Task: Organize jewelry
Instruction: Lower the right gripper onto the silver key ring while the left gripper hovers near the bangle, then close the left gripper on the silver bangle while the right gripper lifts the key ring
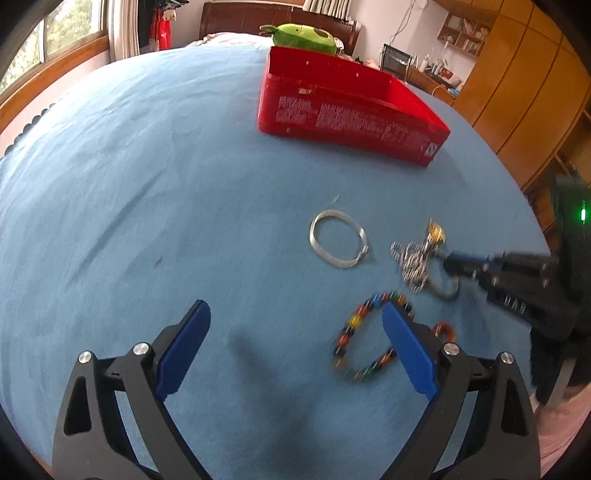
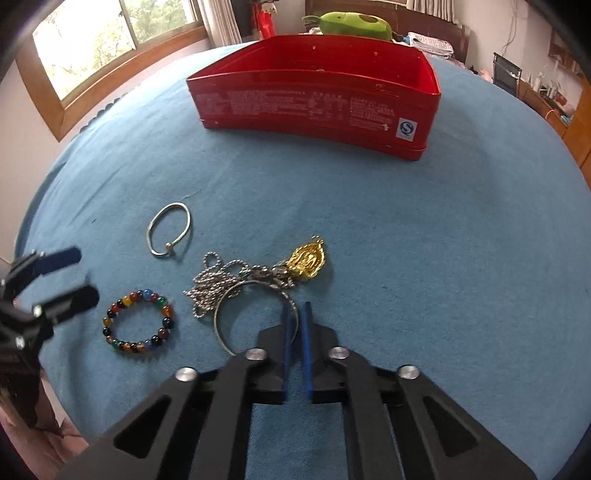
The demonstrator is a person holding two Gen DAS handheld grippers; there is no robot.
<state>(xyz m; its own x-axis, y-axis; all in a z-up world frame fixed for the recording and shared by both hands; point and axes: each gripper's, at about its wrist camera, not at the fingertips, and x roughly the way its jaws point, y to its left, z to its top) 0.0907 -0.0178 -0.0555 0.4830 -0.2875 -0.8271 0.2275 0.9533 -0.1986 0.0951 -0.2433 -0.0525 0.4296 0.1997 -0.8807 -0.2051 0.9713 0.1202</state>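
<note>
A red tin box (image 1: 351, 118) (image 2: 314, 103) stands open at the far side of the blue cloth. A flat silver bangle (image 1: 340, 263) (image 2: 149, 232) lies alone in the middle. Near it is a tangle of silver chain (image 1: 410, 262) (image 2: 210, 288) with a gold pendant (image 1: 436, 230) (image 2: 308, 260) and a thin silver hoop (image 2: 218, 325). My right gripper (image 2: 295, 310) (image 1: 448, 264) is shut on that hoop's rim. A multicoloured beaded bracelet (image 1: 351, 325) (image 2: 127, 301) lies on the cloth. My left gripper (image 1: 295, 308) (image 2: 79, 275) hovers open beside it, its right finger overlapping the beads in view.
The blue cloth (image 1: 147, 184) covers a round surface that drops off on all sides. A green plush toy (image 1: 303, 35) (image 2: 354, 20) sits behind the box. Wooden wardrobes (image 1: 517, 92) stand to the right and a window (image 2: 92, 40) to the left.
</note>
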